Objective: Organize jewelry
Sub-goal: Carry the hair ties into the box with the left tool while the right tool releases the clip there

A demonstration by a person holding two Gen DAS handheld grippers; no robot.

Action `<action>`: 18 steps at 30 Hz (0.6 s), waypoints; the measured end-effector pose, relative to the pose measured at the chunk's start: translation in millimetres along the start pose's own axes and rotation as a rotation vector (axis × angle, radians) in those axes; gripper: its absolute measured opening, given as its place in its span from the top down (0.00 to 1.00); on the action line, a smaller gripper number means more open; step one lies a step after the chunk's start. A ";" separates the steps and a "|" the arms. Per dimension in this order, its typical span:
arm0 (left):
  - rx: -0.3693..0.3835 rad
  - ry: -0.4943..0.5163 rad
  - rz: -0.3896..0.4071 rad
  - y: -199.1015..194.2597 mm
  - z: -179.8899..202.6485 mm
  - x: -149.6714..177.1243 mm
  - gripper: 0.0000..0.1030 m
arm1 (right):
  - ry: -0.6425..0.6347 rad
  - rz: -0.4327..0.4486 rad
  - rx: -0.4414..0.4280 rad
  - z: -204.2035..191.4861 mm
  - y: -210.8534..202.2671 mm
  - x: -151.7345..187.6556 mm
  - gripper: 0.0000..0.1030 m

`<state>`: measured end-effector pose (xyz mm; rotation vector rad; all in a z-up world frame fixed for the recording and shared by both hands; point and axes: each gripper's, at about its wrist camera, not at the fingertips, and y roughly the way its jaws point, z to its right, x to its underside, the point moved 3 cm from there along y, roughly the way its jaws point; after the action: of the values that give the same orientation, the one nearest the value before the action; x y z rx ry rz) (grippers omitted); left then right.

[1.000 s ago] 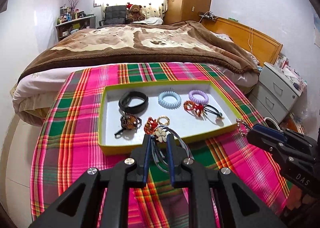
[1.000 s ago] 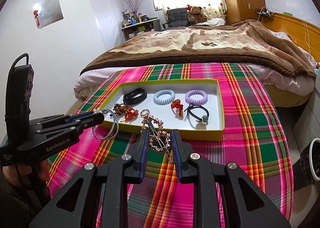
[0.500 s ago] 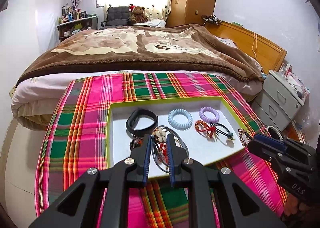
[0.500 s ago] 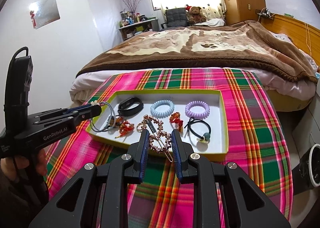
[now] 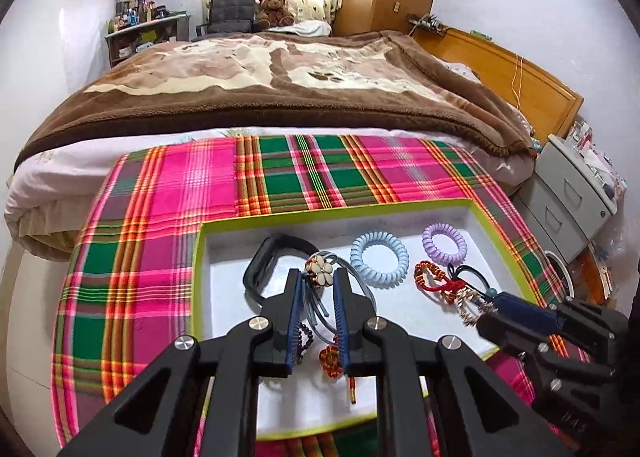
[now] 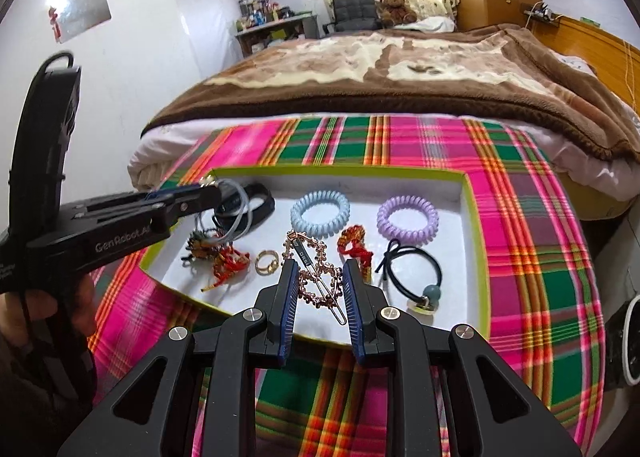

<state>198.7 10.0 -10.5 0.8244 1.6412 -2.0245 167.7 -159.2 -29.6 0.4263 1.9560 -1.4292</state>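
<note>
A white tray with a lime rim point(image 5: 360, 209) point(image 6: 474, 241) sits on the plaid cloth and holds several hair ties and trinkets. My left gripper point(image 5: 317, 289) is shut on a grey hair tie with a white flower point(image 5: 319, 272), above the tray's left part over a black band point(image 5: 264, 265); it also shows in the right wrist view point(image 6: 208, 193). My right gripper point(image 6: 320, 277) is shut on a rose-gold beaded hair clip point(image 6: 316, 269), above the tray's near edge; it also shows in the left wrist view point(image 5: 486, 307).
In the tray lie a blue coil tie point(image 6: 320, 211), a purple coil tie point(image 6: 407, 219), a black tie with a bead point(image 6: 416, 273), red knots point(image 6: 354, 243) and a gold ring point(image 6: 267, 261). A bed point(image 5: 280, 89) lies behind; a grey nightstand point(image 5: 572, 193) stands right.
Both grippers have moved forward over the tray with their items still held. The left gripper now hangs over the tray's left part, the right over its near edge.
</note>
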 end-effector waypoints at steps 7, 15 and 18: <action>-0.005 0.013 -0.036 17.0 2.1 3.5 0.84 | -0.023 -0.048 0.019 -0.2 19.7 3.4 0.77; -0.008 0.008 -0.060 25.2 0.0 6.5 0.84 | -0.041 -0.080 0.045 -0.5 31.5 7.9 0.77; -0.008 0.012 -0.065 28.2 1.1 7.3 0.84 | -0.047 -0.085 0.049 -0.9 32.8 9.3 0.77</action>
<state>211.1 2.9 -36.0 0.7911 1.7028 -2.0586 180.7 -148.0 -59.1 0.3321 1.9249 -1.5297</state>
